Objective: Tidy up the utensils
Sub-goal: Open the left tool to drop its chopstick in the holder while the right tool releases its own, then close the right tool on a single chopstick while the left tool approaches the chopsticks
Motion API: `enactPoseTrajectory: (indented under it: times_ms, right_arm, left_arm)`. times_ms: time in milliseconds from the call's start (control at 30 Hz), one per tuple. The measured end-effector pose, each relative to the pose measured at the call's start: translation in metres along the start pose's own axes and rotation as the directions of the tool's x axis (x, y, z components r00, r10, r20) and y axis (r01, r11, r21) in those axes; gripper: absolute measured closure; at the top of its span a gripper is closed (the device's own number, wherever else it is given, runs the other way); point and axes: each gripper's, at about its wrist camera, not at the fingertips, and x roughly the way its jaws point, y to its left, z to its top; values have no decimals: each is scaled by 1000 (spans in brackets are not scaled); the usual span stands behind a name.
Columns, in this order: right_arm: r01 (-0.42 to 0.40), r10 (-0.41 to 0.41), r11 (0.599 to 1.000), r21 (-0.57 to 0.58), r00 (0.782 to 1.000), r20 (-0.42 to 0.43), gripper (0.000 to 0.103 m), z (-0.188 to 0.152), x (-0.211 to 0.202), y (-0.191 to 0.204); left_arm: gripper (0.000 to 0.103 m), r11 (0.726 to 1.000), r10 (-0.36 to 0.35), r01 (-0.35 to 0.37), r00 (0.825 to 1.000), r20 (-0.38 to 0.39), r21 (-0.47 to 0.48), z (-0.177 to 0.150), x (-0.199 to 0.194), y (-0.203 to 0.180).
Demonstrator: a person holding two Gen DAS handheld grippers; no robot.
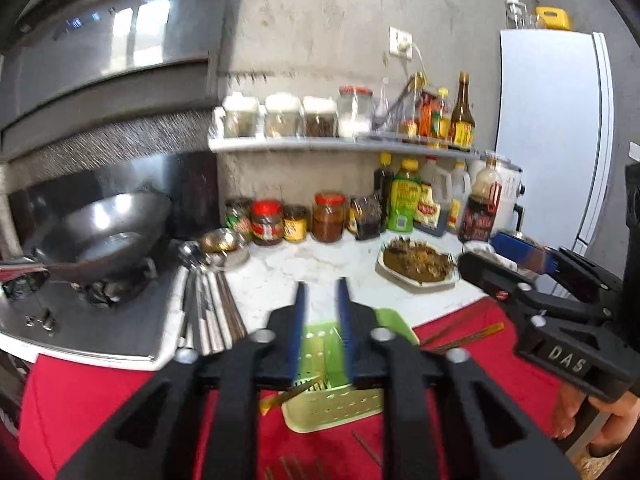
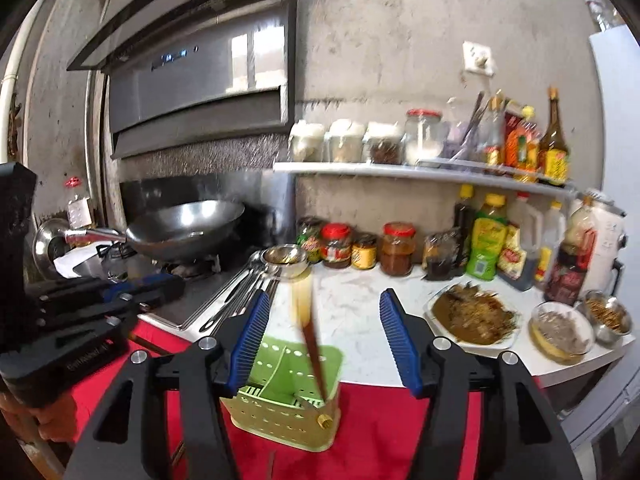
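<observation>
Just below and between the spread fingers of the right gripper (image 2: 332, 336), a green utensil caddy (image 2: 288, 404) is seen standing on a red cloth (image 2: 384, 432). A dark chopstick (image 2: 314, 354) is seen blurred inside the caddy, its lower end in the compartment nearer the right finger, its upper end slanted toward the left finger. Nothing is held between these fingers.

The left gripper (image 1: 322, 320) is shown with its fingers parted by a narrow gap and nothing gripped between them; the same caddy (image 1: 332, 404) is seen lying beneath them. More chopsticks (image 1: 460, 338) are laid on the red cloth (image 1: 100, 404) to the right of the fingers.

Beyond the left finger, a row of metal spoons (image 1: 200, 304) is laid at the edge of the white counter (image 1: 320, 268). Farther out, a plate of food (image 2: 472, 316) is set beyond the right finger, a wok (image 2: 188, 228) beyond the left finger, and jars and bottles (image 2: 396, 248) are lined against the wall.
</observation>
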Motion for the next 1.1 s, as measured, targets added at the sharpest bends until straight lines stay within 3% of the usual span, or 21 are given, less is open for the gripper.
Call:
enactPoseTrajectory:
  times_ms: [33,167,267,467,667,733,833,933,1067,1100]
  right_arm:
    - [5,-5,1000,2,1000,9,44,0,-15,-2]
    - [22,-21,1000,-5,1000,12,44,-11,-60,-2]
    - [13,-13,1000,-17,1000,-19,44,-33,-85,3]
    - [-17,14,999,-29,994,-112,44,-104,-117,18]
    - [-22,17,1000,-19,980,-200,44,-174,-135,31]
    - [-29,26,1000,-8,970,-240,44,-194,-135,35]
    - [-37,39,999,11,955,-294,44,-215,-126,37]
    - [-44,51,999,29,940,-336,44,-228,-116,40]
    - [-53,58,998,24,924,-379,45,-240,-102,46]
    - [-57,60,998,20,920,-387,50,-241,-98,48]
  left_arm:
    - [52,1000,10,-10,1000,22,-3,2,-12,0]
    - [46,999,53,-53,994,98,4,-2,-70,-5]
    - [42,991,133,-135,988,82,17,-26,-108,-9]
    - [42,977,215,-214,975,-61,24,-107,-138,-5]
    - [42,966,254,-259,942,-218,7,-193,-137,7]
    - [42,968,237,-252,930,-281,-18,-217,-134,12]
    - [42,970,207,-238,918,-338,-53,-239,-133,19]
    - [42,962,231,-268,902,-364,-53,-249,-131,25]
    - [42,961,216,-265,897,-385,-79,-250,-126,31]
    - [42,962,214,-261,897,-387,-75,-251,-125,31]
